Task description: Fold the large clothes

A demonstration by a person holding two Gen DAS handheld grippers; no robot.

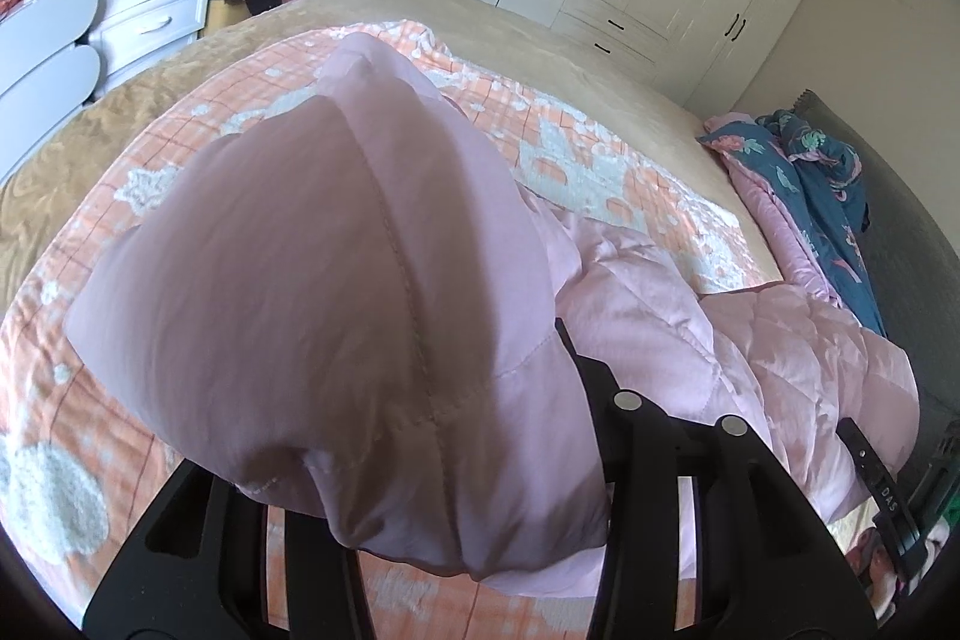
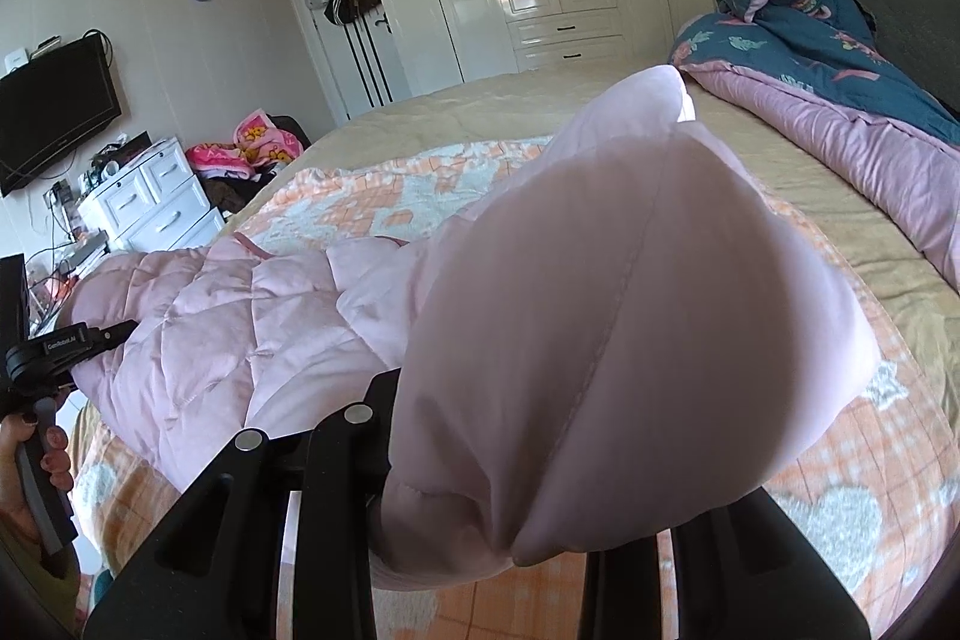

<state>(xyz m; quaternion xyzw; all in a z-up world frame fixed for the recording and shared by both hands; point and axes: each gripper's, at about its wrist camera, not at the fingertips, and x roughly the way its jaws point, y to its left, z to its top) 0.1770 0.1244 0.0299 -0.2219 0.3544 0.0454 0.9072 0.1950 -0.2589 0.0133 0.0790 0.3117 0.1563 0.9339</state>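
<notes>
The fold was only half done: the left claw point(image 1: 456, 550) and the right claw point(image 2: 480, 550) each pinched an edge of the pink coat point(image 1: 336, 244), lifted over the bed point(image 1: 540, 40) (not flat yet).
</notes>
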